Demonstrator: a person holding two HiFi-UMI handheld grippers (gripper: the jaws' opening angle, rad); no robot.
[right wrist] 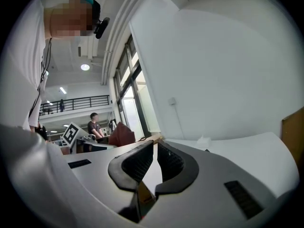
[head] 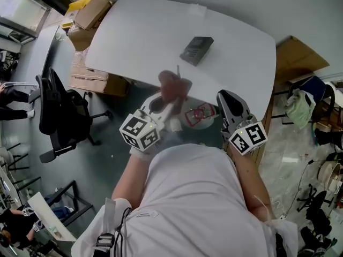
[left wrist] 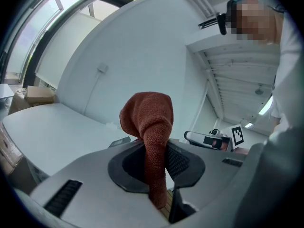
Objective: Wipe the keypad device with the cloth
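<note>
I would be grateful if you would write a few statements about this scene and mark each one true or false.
1. The keypad device lies on the white table. True.
2. The left gripper is shut on the reddish-brown cloth. True.
3. The cloth rests on the keypad device. False: it is held up in the left gripper, apart from the device.
4. The right gripper grips a second cloth. False: its jaws are together with nothing between them.
5. Cardboard boxes stand beside the table. True.
</note>
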